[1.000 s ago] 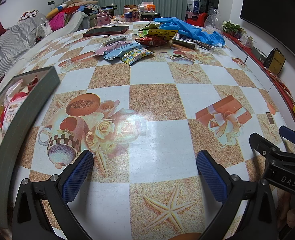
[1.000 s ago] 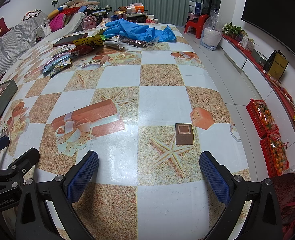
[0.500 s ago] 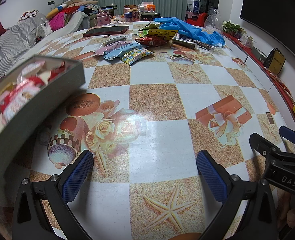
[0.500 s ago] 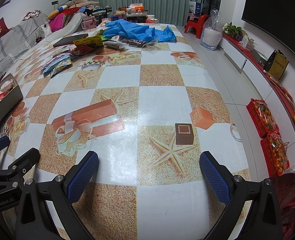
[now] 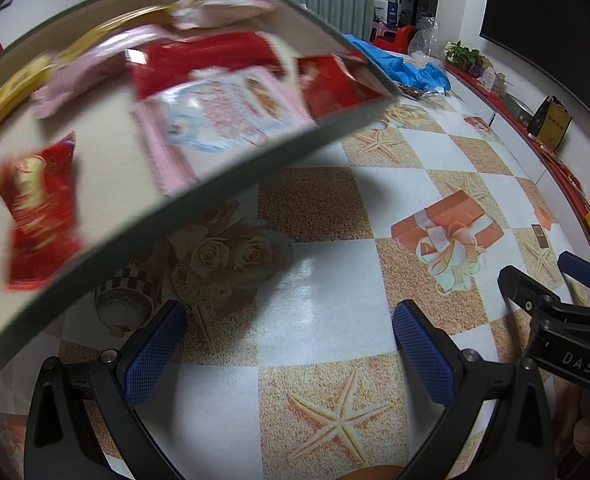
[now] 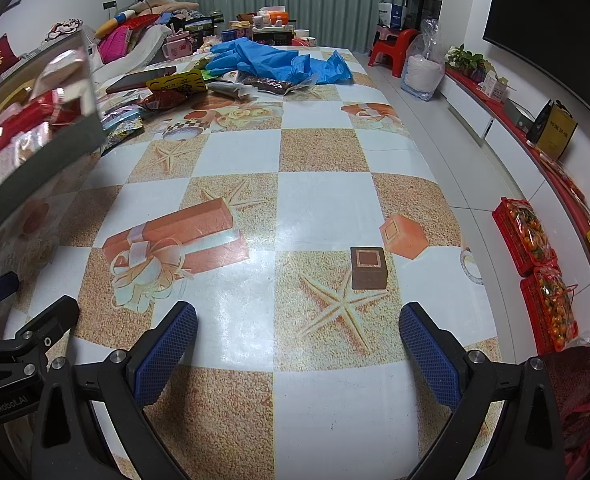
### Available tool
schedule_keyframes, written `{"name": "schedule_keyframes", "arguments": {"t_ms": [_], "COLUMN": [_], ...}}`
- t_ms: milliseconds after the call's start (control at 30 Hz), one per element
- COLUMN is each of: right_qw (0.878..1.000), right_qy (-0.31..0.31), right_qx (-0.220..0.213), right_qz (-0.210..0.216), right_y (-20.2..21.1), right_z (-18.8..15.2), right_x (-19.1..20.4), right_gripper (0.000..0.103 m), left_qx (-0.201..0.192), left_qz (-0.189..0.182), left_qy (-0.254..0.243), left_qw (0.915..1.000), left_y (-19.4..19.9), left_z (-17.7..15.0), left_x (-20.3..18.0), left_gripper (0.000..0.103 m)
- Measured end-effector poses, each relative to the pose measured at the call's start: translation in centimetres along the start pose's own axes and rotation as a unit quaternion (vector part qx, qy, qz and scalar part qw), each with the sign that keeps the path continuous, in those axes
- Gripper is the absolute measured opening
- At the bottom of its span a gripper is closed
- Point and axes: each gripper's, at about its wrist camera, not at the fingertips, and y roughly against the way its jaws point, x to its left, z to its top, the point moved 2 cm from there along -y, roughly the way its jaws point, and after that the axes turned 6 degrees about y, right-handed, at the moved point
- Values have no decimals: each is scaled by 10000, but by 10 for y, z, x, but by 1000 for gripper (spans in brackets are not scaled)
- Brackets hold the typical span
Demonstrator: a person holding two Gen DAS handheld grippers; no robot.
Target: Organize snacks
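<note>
From the left wrist view, the left gripper hangs low over the table with its blue-padded jaws spread wide and nothing between them. A shallow grey-green tray fills the upper left of the picture, tilted and raised off the tabletop, casting a shadow over the printed roses beneath it. Who or what holds it up cannot be made out. Inside it lie blurred snack packets: a red packet at the near end, a pink-and-white packet in the middle, a long red packet behind that, and another small red one by the far corner. The right gripper shows at the right edge, just beside the table's border. Blue gloves lie far back.

From the right wrist view, the right gripper also stands wide apart and empty above the checked tablecloth. The tray juts in from the left edge, lifted clear of the cloth, its packets smeared by motion. Beyond its corner a loose pile of snacks sits on the far part of the table, near a dark phone and the blue gloves. On the floor to the right stand two red crates of oranges.
</note>
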Motion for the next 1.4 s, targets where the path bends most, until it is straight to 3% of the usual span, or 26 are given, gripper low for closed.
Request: {"name": "schedule_keyframes", "arguments": {"t_ms": [1400], "right_qw": [10000], "right_qy": [-32], "right_qx": [12], "right_qz": [-44], "right_y": [0], "right_z": [0], "right_x": [-2], "right_gripper": [102], "left_qx": [-1], "left_qz": [-3], "left_qy": [-1], "left_qw": [10000], "left_y": [1], "left_z": [-2], "left_x": [-3], "left_gripper": [103]}}
